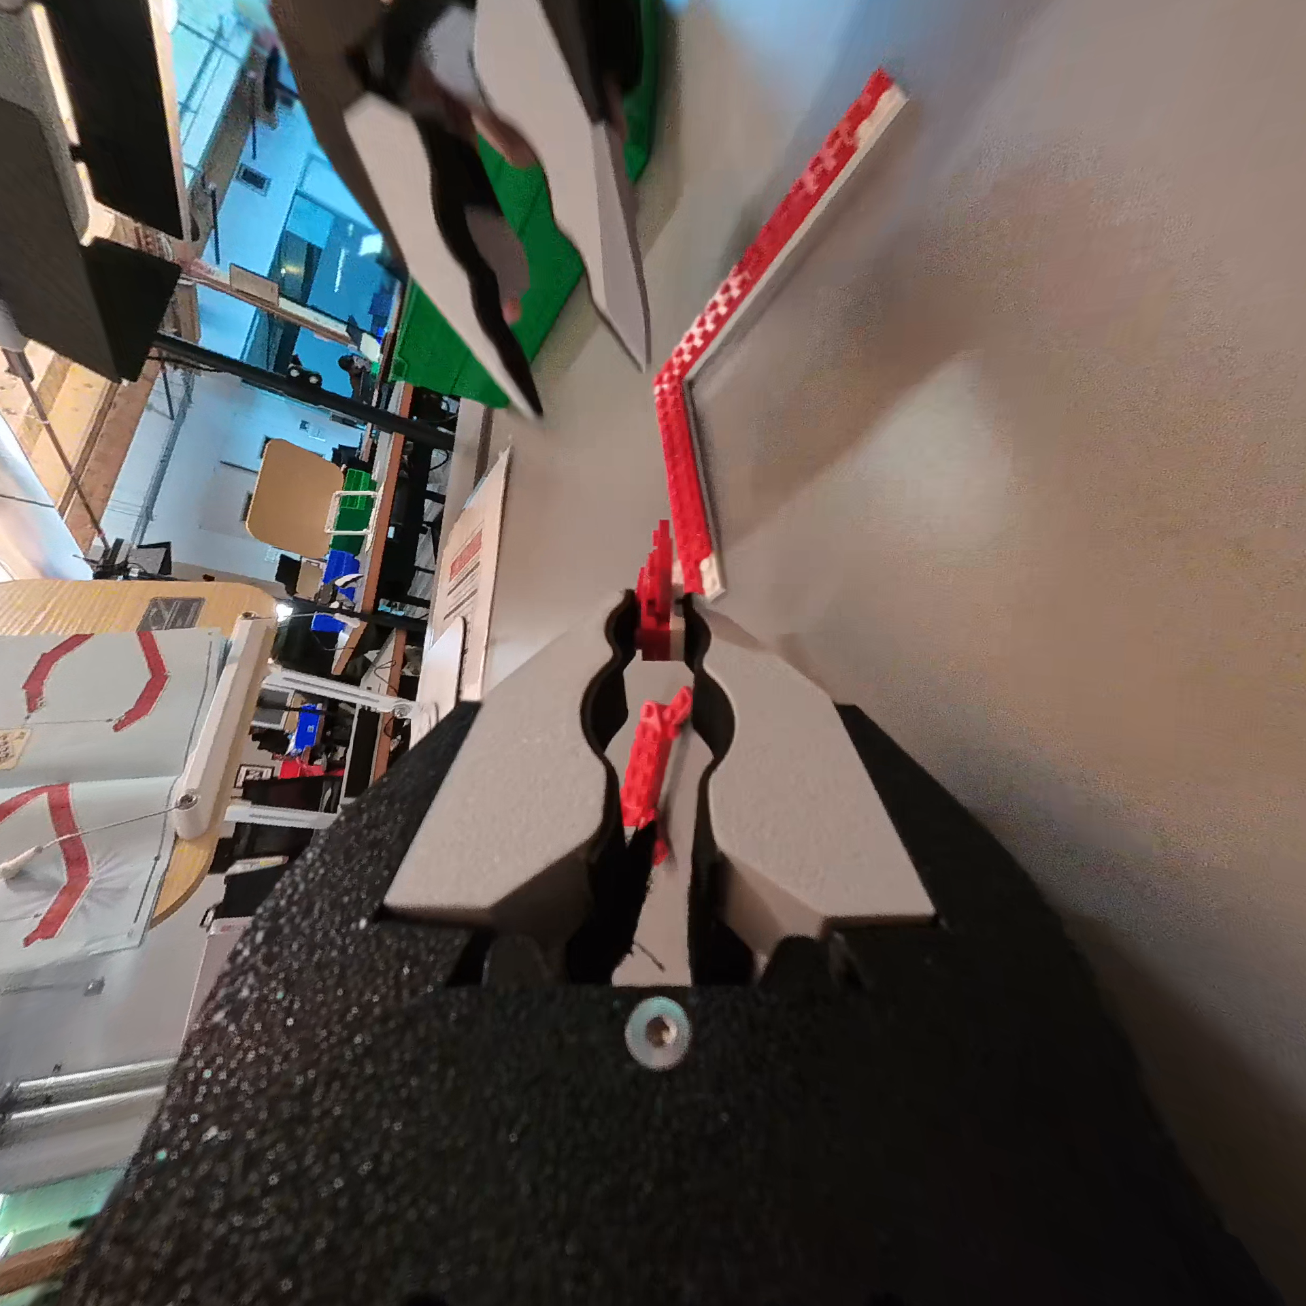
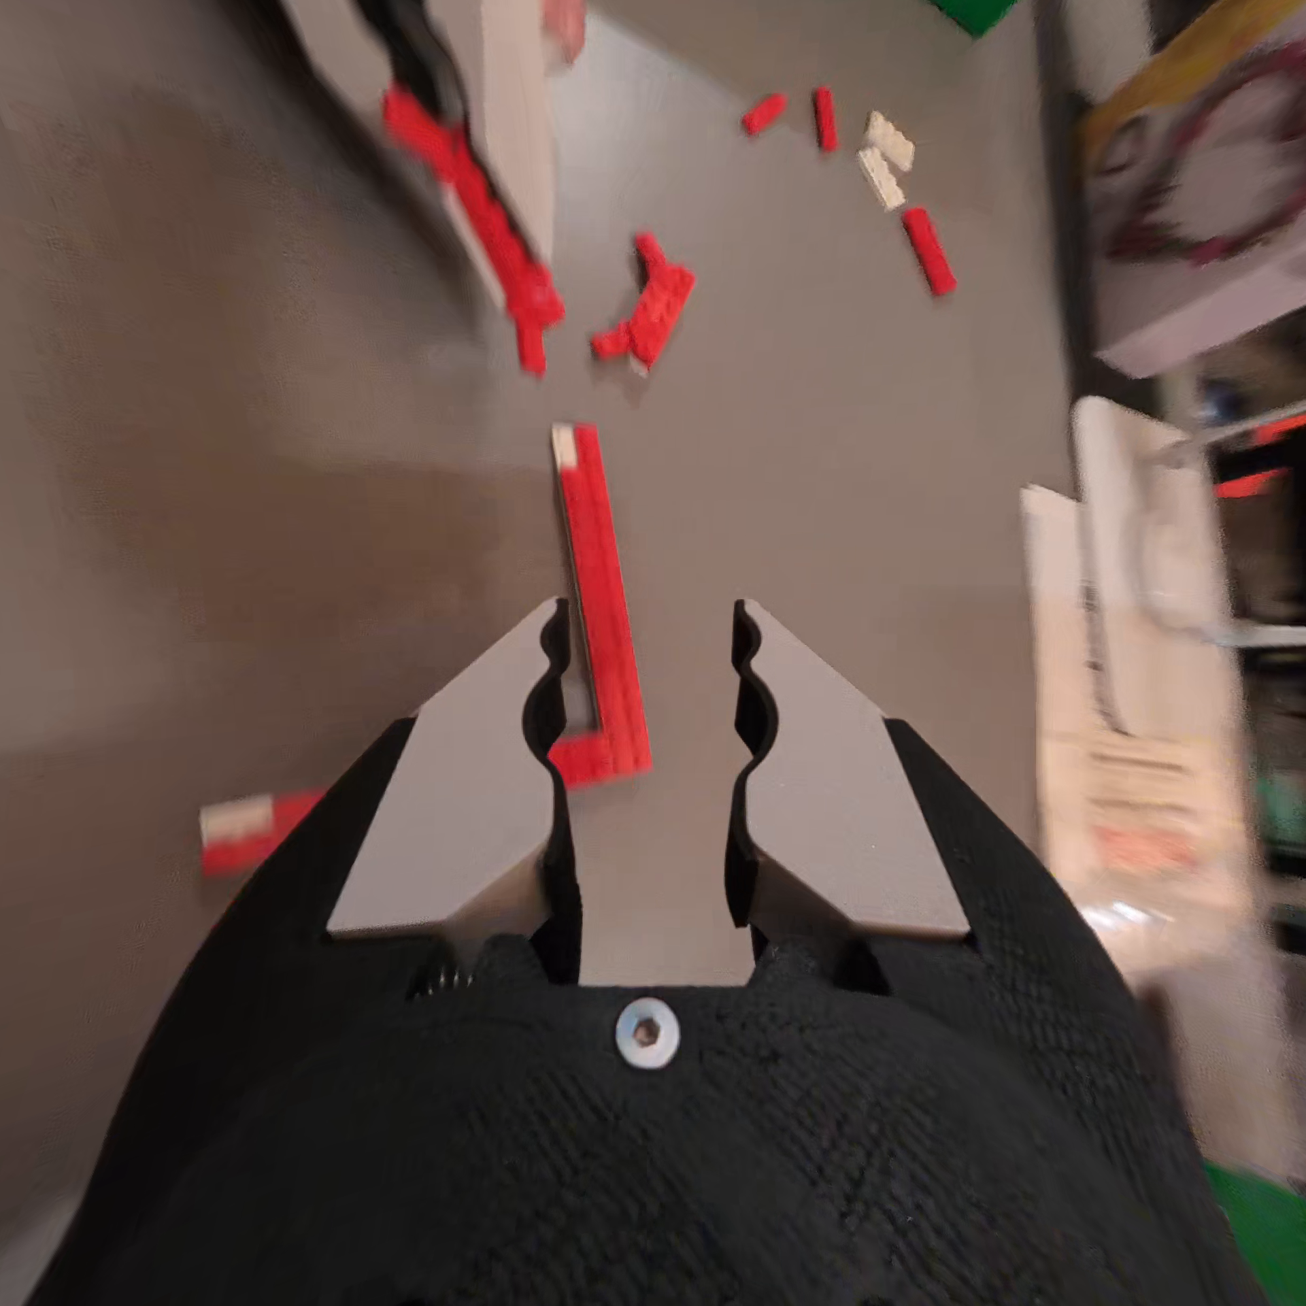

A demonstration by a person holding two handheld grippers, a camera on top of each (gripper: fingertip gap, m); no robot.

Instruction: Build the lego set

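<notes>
Build is partly done. The left tool (image 1: 661, 622) is clamped on a small red brick piece (image 1: 654, 615), held at the end of the red and white angled strip (image 1: 682, 466) lying on the grey worktop (image 1: 989, 636). The right tool (image 2: 650, 608) stands wide and empty over that strip. A red sub-assembly (image 2: 646, 311) and loose red and white bricks (image 2: 883, 166) lie beyond, unattached. The green baseplate (image 1: 530, 233) appears unused.
</notes>
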